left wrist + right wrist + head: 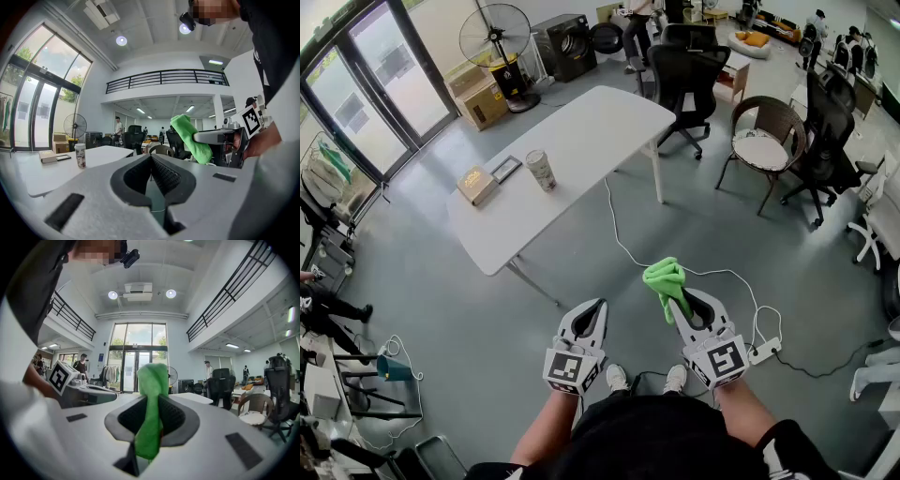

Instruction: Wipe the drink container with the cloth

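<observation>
The drink container (pixel 541 170), a patterned paper cup, stands upright on the white table (pixel 581 141); it shows far left in the left gripper view as the cup (pixel 80 155). My right gripper (pixel 678 302) is shut on a green cloth (pixel 666 280), which sticks up between its jaws as a folded strip (pixel 151 404). My left gripper (pixel 598 306) is shut with nothing in it, the pads meeting (pixel 153 171). Both grippers hang over the floor, well short of the table. The cloth (pixel 191 138) also appears in the left gripper view.
A tan box (pixel 476 185) and a dark flat device (pixel 505 169) lie on the table left of the cup. A white cable (pixel 628 248) runs across the floor to a power strip (pixel 765 351). Office chairs (pixel 686 73), a wicker chair (pixel 764 141) and a fan (pixel 495 42) stand beyond.
</observation>
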{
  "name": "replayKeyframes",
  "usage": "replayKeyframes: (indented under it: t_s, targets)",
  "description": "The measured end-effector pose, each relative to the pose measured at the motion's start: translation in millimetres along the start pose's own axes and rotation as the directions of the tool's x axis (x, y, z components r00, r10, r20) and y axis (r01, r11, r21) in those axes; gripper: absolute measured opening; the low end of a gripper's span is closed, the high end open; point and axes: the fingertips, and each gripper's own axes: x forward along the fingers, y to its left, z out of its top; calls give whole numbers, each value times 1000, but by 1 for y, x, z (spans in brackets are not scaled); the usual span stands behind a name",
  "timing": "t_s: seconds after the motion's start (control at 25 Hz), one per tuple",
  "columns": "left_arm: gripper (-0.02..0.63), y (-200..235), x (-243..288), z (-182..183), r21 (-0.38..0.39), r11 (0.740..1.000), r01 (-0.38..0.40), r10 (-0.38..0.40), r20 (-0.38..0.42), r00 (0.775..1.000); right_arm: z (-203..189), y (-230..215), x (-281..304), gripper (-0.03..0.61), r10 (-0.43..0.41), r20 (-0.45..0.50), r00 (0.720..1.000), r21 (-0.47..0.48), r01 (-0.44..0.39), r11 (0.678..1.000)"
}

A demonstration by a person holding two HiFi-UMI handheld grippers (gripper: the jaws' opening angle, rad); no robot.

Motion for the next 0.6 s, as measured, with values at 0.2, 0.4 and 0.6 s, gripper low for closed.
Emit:
replayKeyframes:
  t_s: [0.2, 0.4, 0.6]
  targets:
    - [9, -8, 1, 3, 6, 1000, -5, 5, 3, 1000, 1, -1, -7, 78, 8, 2, 1000, -12, -8, 1000]
    - [9, -10, 0, -1, -2, 1000, 14, -14, -2, 1000, 4, 4, -6, 81, -1, 28, 1000, 18, 1, 1000]
    - [9, 4, -4, -2, 15, 999, 33, -33, -6, 999, 11, 12, 6, 84, -24, 46, 999, 28, 23, 999]
